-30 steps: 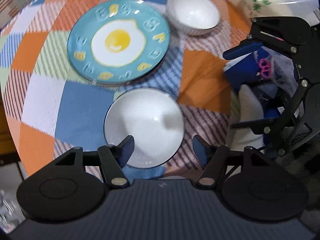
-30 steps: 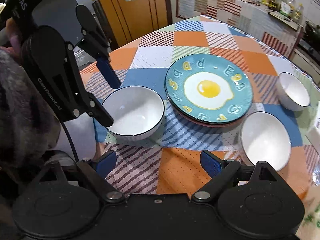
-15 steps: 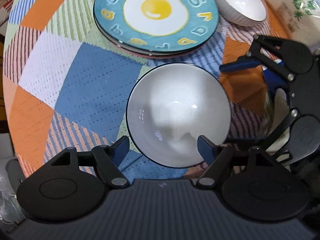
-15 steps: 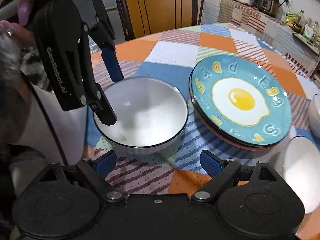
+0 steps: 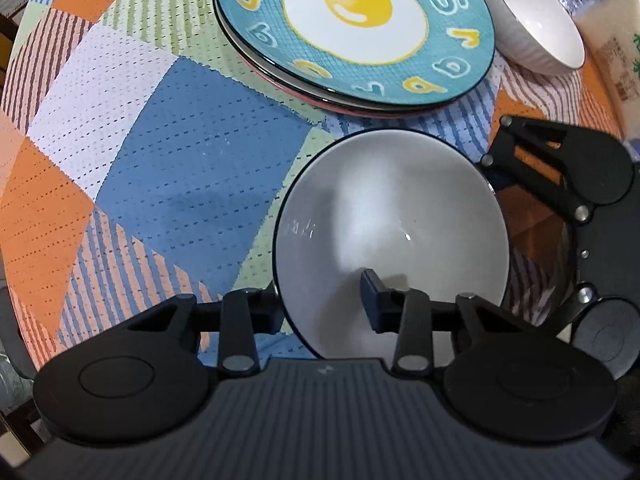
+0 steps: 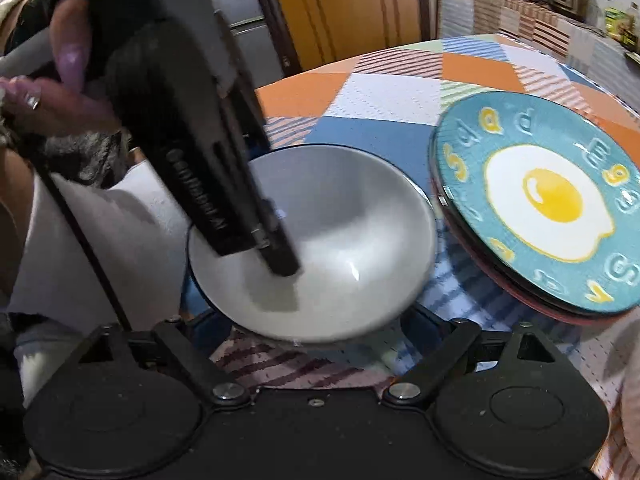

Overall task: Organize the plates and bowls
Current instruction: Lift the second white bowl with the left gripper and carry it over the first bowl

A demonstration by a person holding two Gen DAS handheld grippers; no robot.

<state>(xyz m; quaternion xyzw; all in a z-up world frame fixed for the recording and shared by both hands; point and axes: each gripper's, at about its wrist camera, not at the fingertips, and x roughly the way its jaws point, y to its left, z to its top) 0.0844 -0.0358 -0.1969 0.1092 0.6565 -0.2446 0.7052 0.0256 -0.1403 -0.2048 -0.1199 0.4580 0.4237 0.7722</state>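
A white bowl (image 5: 392, 220) with a dark rim sits near the table's front edge; it also shows in the right wrist view (image 6: 344, 240). My left gripper (image 5: 320, 300) straddles its near-left rim, one finger inside the bowl and one outside, and looks closed on the rim. My right gripper (image 6: 304, 320) is open, its fingers spread low on either side of the bowl's near wall, partly hidden under it. A stack of plates topped by a teal fried-egg plate (image 5: 356, 28) lies behind the bowl. A smaller white bowl (image 5: 536, 40) stands at the far right.
The round table has a patchwork cloth (image 5: 180, 152). A paper package (image 5: 612, 64) and bottles stand at the far right. A wooden chair (image 6: 344, 12) stands beyond the table. The person's hand (image 6: 60, 80) holds the left gripper.
My left gripper moved down onto the bowl and closed across its rim. My right gripper moved in low against the bowl's near wall.
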